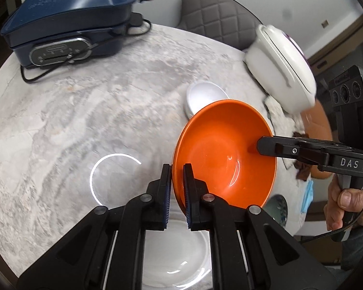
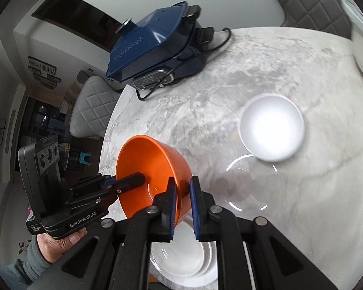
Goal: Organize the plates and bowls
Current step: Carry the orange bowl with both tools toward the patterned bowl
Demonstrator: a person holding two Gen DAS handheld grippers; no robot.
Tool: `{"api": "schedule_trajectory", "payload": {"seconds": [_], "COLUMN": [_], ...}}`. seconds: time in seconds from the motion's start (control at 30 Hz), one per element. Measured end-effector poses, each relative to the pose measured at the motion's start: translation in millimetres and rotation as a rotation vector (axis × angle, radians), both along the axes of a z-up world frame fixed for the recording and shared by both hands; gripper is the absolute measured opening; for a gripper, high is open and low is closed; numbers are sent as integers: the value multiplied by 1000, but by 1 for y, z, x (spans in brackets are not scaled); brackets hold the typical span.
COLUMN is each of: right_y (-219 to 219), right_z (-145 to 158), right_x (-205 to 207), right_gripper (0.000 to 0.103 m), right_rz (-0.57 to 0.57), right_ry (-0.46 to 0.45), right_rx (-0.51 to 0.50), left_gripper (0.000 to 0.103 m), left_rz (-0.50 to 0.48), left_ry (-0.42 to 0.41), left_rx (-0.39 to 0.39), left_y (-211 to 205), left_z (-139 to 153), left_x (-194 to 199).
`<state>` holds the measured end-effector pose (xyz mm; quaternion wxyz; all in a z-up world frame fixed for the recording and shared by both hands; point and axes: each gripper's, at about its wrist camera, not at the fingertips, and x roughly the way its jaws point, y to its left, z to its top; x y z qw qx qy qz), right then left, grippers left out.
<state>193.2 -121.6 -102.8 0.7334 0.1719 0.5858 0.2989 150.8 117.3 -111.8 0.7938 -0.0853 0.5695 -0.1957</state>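
Gripping one orange bowl (image 1: pixel 220 154) from opposite sides, both grippers have their jaws drawn narrow on its rim. The left gripper (image 1: pixel 177 193) pinches the near edge of the rim, one pad outside the wall and one inside. The right gripper (image 2: pixel 181 207) clamps the opposite edge likewise; in the left wrist view its fingers reach into the bowl from the right. The bowl hangs tilted between the two sets of jaws, clear of the marble table (image 1: pixel 72 120).

Directly below both sets of jaws sits a white plate (image 2: pixel 188 261) on the table. Beyond the right jaws, up and to the right, stands a small white bowl (image 2: pixel 272 126), well apart from the held bowl. Far ahead of the jaws rests a blue electric cooker (image 1: pixel 67 21) with its cord on the tabletop. To the right of the left jaws a white lidded pot (image 1: pixel 283 67) shows, blurred. A hand (image 1: pixel 338 207) holds the right gripper's handle.
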Motion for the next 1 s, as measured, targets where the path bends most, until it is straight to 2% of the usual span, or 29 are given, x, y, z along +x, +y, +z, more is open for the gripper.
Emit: {"api": "schedule_trajectory", "payload": {"seconds": [0.53, 0.77, 1.0], "right_y": [-154, -200, -218], "right_z": [-31, -56, -89], "right_x": [-136, -173, -187], "right_gripper": [14, 14, 14], "right_rz": [-268, -336, -338], "right_ry": [102, 150, 179], "right_rx": [8, -16, -73], "left_gripper": [9, 9, 9], "left_rz": [-303, -398, -437], "left_ry": [113, 165, 198], "left_rx": [-9, 48, 121], "left_y": [-174, -237, -266], "left_z": [-30, -63, -105], "left_x": [-100, -139, -153]}}
